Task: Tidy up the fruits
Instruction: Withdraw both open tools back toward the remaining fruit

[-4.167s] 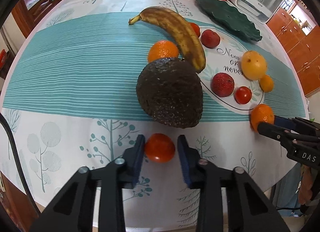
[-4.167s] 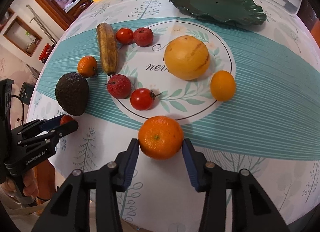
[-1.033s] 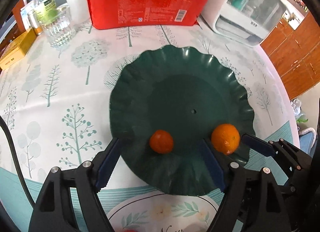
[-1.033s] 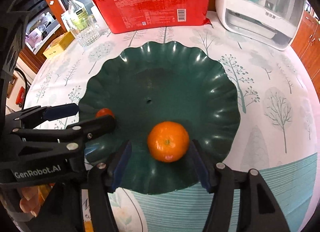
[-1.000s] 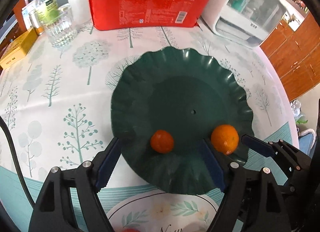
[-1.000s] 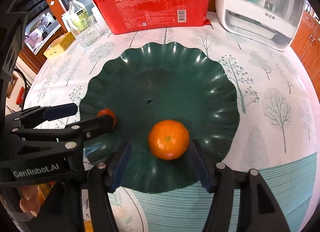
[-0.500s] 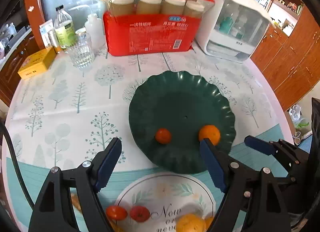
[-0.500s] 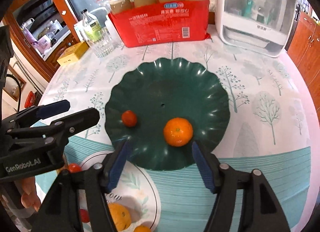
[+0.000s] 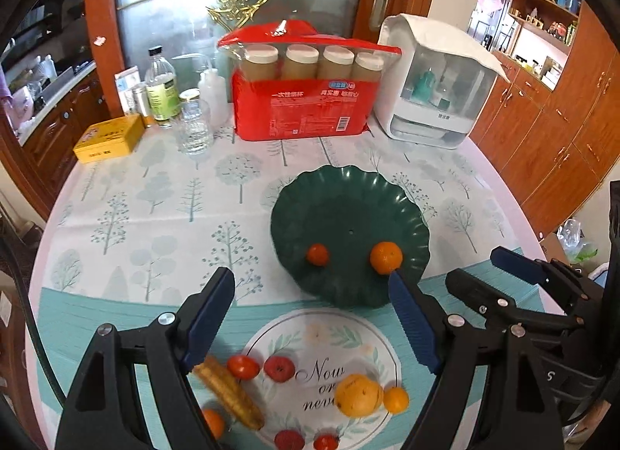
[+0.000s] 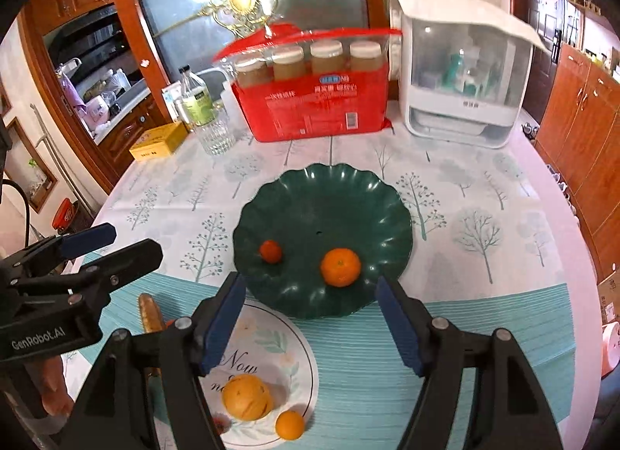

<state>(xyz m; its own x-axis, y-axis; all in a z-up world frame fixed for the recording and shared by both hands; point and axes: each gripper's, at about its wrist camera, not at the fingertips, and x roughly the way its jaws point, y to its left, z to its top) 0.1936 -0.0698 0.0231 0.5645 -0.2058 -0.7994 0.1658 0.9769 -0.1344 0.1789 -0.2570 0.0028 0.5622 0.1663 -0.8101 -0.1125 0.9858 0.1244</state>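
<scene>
Green plate (image 10: 364, 194), two oranges (image 10: 340, 267), (image 10: 271, 251)

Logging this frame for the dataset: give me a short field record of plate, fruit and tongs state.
plate: green plate, on the tablecloth
on plate: small orange on the left, big orange on the right, apart
off plate: banana, tomato, yellow fruit and others, near edge
left tongs: open, empty, above the table
right tongs: open, empty, above the table
behind plate: red pack, white box
</scene>
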